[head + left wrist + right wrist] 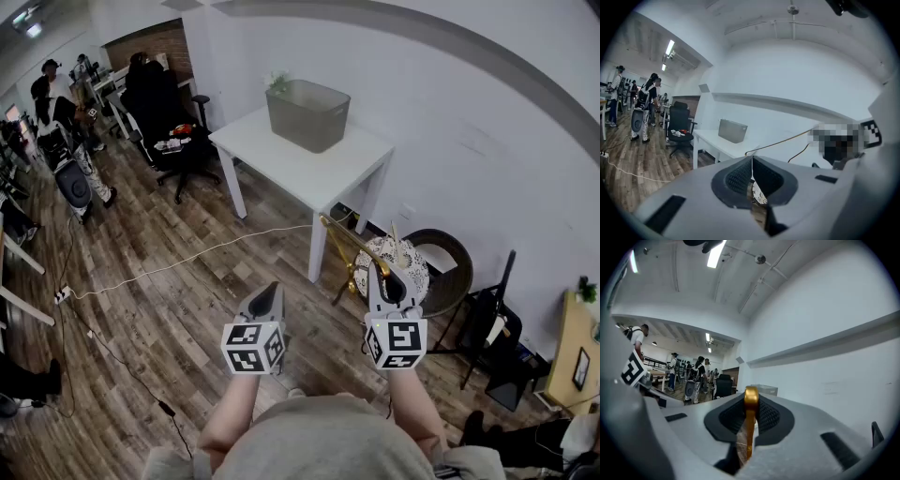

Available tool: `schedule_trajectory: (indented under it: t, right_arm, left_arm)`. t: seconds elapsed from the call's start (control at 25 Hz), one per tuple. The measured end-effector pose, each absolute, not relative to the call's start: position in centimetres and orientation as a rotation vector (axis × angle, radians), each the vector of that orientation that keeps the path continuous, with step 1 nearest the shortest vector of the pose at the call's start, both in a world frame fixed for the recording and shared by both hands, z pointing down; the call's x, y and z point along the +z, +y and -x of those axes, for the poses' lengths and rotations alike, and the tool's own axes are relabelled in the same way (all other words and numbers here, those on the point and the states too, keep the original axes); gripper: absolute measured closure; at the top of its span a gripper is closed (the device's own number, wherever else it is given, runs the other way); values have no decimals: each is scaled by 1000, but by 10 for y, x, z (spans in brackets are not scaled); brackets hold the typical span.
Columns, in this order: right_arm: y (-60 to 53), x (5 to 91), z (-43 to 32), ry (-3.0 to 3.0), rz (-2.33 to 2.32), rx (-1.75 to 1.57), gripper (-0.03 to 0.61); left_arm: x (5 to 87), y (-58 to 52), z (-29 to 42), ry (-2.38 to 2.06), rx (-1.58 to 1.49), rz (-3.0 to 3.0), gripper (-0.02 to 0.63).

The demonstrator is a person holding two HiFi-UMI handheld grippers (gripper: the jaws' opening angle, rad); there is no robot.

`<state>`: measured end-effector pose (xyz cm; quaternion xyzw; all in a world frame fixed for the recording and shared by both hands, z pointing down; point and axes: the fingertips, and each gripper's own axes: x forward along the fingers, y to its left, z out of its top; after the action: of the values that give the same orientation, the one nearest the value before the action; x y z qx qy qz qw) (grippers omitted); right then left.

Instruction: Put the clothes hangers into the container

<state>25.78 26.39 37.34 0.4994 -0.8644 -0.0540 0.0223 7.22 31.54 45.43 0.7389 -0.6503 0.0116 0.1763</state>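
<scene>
A white table [309, 173] stands far off against the white wall [469, 112], with a small green plant [278, 82] at its far edge. Left of it, a black office chair [167, 117] holds a few small items on its seat. The wooden floor [159, 319] carries a white cable [187, 263] running left to a power strip [62, 294], and a black cable [112, 361] trails nearer. People [56, 94] stand among desks at the far left. To the right, a dark round seat [450, 272] has a pale patterned disc [412, 258] against it, a black stand [492, 328] is beside it, and a wooden cabinet [572, 347] bears a small plant [587, 291].
</scene>
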Motion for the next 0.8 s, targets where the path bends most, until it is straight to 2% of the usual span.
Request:
schedule_trajectory:
  t: [0.8]
  right_arm:
    - [270, 382, -237, -2647, -1581, -179, 541]
  left_arm:
    - [465, 318, -50, -1800, 44, -2117, 604]
